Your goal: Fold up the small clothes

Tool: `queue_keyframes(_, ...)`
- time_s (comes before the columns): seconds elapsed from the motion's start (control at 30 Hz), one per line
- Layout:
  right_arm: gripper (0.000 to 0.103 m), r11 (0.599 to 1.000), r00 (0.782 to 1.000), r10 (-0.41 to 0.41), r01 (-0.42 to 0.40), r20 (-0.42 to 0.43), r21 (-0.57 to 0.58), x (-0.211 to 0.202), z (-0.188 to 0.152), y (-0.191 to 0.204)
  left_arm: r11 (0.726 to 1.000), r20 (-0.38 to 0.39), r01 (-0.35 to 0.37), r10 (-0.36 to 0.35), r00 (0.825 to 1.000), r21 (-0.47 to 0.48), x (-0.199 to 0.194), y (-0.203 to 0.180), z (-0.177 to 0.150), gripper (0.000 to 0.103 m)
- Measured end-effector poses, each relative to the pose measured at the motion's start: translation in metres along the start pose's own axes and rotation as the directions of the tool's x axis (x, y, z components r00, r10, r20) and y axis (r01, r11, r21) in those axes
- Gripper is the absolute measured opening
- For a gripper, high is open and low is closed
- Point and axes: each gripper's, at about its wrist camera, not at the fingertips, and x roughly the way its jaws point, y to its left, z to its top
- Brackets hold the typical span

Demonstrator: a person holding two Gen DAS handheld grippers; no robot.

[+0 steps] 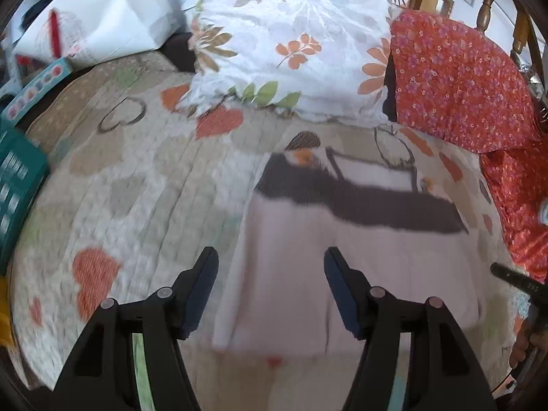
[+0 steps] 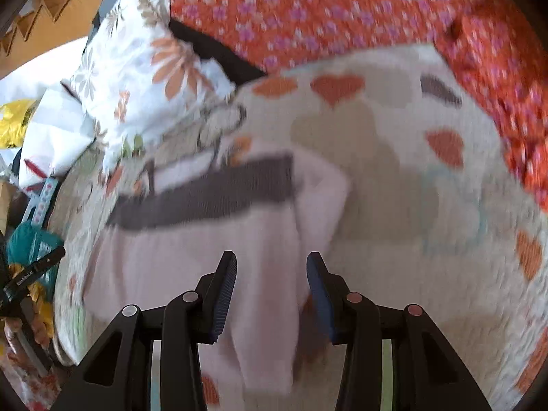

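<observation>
My left gripper [image 1: 271, 257] stands wide open, nothing between the jaws. My right gripper [image 2: 271, 262] is open too, somewhat narrower, also holding nothing.

The garment [image 1: 359, 267], pale pink with a dark grey band [image 1: 359, 202] along its far edge, lies flat on the quilt [image 1: 137, 185]. From the left wrist view its left edge falls between my left jaws; most of the cloth spreads to the right of them, and the band is well beyond the tips. From the right wrist view the garment's right side, folded over in a soft ridge, runs up between my right jaws. Cannot tell whether either set of tips touches the cloth; both views are blurred.

A floral pillow [image 1: 291, 34] sits at the far side of the quilt, red flowered cloth [image 1: 462, 78] far right, a teal basket [image 1: 17, 185] at left.
</observation>
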Motion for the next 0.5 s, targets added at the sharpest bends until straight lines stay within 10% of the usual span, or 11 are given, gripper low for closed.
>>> queue_keyframes(0.17,0.054,1.0,0.998,0.018,-0.017,-0.057,0.019,-0.003,-0.047,-0.016,0.995,-0.057,0.013,-0.018,0.998,-0.102,0.005,0.016,-0.043,0.073)
queue_keyframes(0.33,0.054,0.993,0.994,0.082,-0.076,-0.068,0.094,0.003,-0.076,-0.025,0.997,-0.095,-0.07,0.069,0.993,-0.008,0.05,0.006,-0.053,0.073)
queue_keyframes(0.4,0.039,0.986,0.989,0.137,-0.132,-0.051,0.098,0.005,-0.08,-0.021,0.996,-0.121,-0.09,0.089,0.989,-0.002,0.062,0.006,-0.054,0.073)
queue_keyframes(0.43,0.011,0.982,0.983,0.171,-0.166,-0.058,0.093,0.007,-0.082,-0.016,0.996,-0.134,-0.09,0.089,0.987,-0.005,0.066,0.006,-0.054,0.073)
queue_keyframes(0.5,0.011,0.984,0.983,0.174,-0.171,-0.059,0.054,0.006,-0.082,-0.005,0.995,-0.155,-0.097,0.093,0.984,-0.019,0.073,0.009,-0.054,0.073)
